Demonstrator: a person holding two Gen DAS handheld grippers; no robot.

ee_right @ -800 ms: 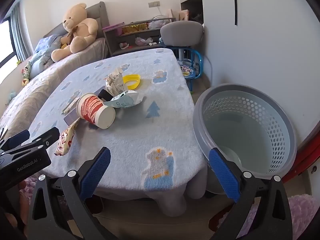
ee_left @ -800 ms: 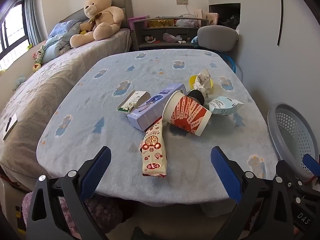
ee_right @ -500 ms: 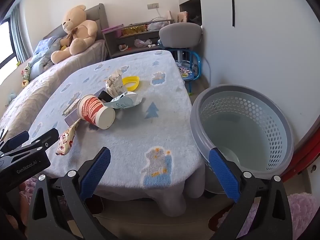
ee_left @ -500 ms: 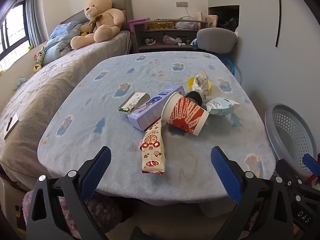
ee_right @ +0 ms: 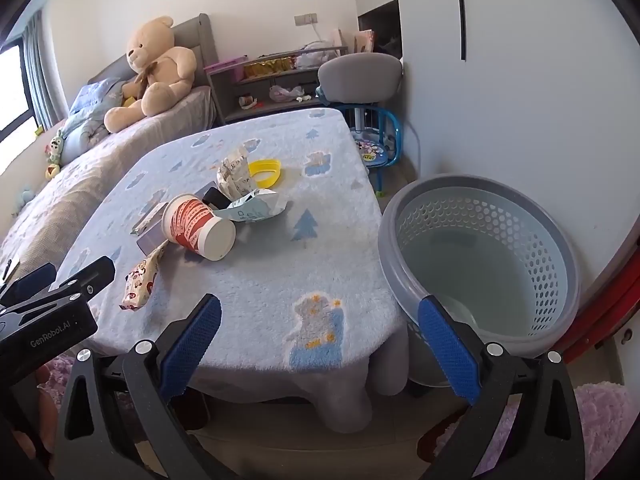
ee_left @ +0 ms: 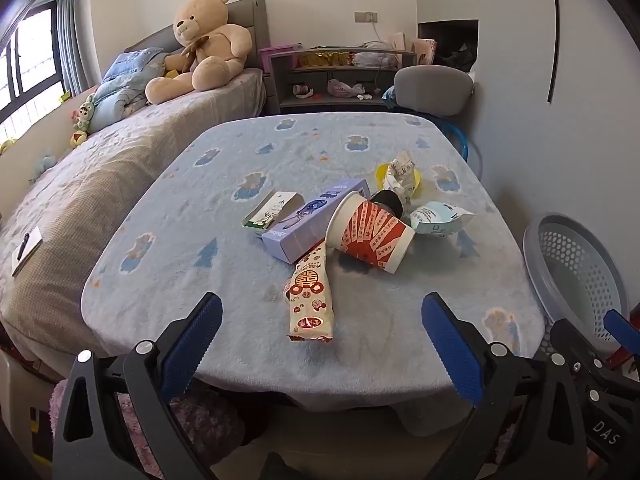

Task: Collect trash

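Trash heaped near the middle of the surface (ee_left: 168,248): a tipped red-and-white paper cup (ee_left: 370,236) leaning on a lilac carton (ee_left: 316,220), a flat snack wrapper (ee_left: 310,296) closest to the near edge, a small white-green box (ee_left: 272,210), a pale blue pouch (ee_left: 438,220), crumpled paper (ee_left: 400,176) over a yellow ring (ee_right: 266,170). Nothing in the grey perforated basket (ee_right: 520,232), standing on the floor just beside the surface's right edge. Collection judged not yet begun; approach step in hand. Left hand-held gripper (ee_left: 320,344) spread wide and holding nothing, aimed at the wrapper; right hand-held gripper (ee_right: 318,344) likewise agape, between surface corner and basket. Next, likely: forward reach, closing on the wrapper, carrying over the basket rim. Beyond: fleecy blue cover with cartoon prints, bed (ee_left: 80,184) with teddy bear (ee_left: 200,44), shelf (ee_left: 340,76), grey chair (ee_left: 432,84).
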